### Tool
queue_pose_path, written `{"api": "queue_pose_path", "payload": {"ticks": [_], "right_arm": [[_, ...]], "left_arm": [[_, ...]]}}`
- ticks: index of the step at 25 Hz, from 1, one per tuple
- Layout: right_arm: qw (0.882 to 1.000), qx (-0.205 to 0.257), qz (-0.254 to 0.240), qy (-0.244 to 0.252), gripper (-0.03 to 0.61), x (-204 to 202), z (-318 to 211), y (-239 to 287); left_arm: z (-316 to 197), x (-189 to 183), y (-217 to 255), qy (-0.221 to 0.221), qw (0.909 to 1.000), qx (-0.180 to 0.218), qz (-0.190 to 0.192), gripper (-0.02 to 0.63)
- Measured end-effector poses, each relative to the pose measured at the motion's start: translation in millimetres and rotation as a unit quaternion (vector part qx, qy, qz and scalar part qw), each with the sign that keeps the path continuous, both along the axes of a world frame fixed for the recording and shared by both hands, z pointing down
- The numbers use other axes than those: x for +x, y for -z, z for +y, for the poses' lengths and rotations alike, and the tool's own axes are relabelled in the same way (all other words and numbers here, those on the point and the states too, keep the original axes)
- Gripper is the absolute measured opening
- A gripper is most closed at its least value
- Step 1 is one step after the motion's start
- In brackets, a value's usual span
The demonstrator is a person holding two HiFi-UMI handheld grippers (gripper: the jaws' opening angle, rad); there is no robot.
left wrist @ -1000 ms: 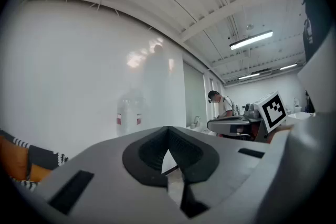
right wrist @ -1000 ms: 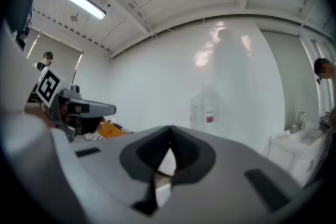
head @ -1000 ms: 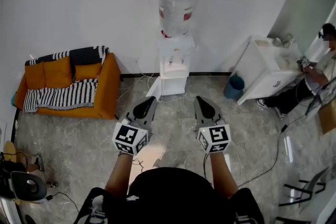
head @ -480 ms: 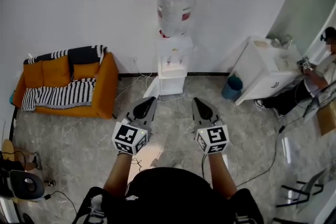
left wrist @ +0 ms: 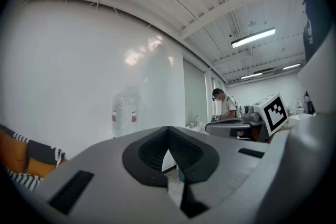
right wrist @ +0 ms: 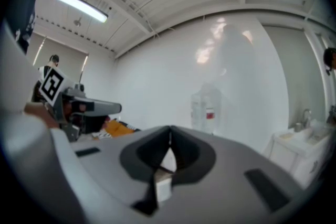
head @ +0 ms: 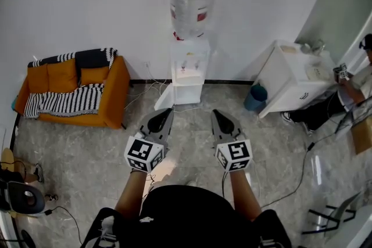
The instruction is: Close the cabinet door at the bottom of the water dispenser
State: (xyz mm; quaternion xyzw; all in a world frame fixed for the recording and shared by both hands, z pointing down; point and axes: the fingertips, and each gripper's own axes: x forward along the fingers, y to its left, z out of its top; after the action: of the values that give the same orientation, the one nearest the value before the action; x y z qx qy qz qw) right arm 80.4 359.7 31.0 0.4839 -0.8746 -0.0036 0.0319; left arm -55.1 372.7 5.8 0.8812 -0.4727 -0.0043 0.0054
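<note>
My left gripper and right gripper both have their jaws pressed together, holding nothing. Ahead of them, by the wall, I see the dispenser, its bottom door swung open to the left.

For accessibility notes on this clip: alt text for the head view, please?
A person's left gripper and right gripper, both shut, point at a white water dispenser across the floor; its bottom cabinet door stands open. An orange sofa is at left, a white desk at right.
</note>
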Motion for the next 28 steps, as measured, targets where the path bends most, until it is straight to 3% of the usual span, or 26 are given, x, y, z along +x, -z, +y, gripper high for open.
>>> {"api": "queue_pose_path", "payload": {"ticks": [9,28], "right_arm": [[1.0,-0.004,0.007,0.016,0.035,18,7,-11],[0.999,-0.019,0.01,0.026,0.035,5,-33,-28]], "left_arm": [[9,25,-16,0.009,0.9999,-0.013,-0.002,0.011],[-32,10,-27,0.023,0.999,-0.035,0.016,0.011]]}}
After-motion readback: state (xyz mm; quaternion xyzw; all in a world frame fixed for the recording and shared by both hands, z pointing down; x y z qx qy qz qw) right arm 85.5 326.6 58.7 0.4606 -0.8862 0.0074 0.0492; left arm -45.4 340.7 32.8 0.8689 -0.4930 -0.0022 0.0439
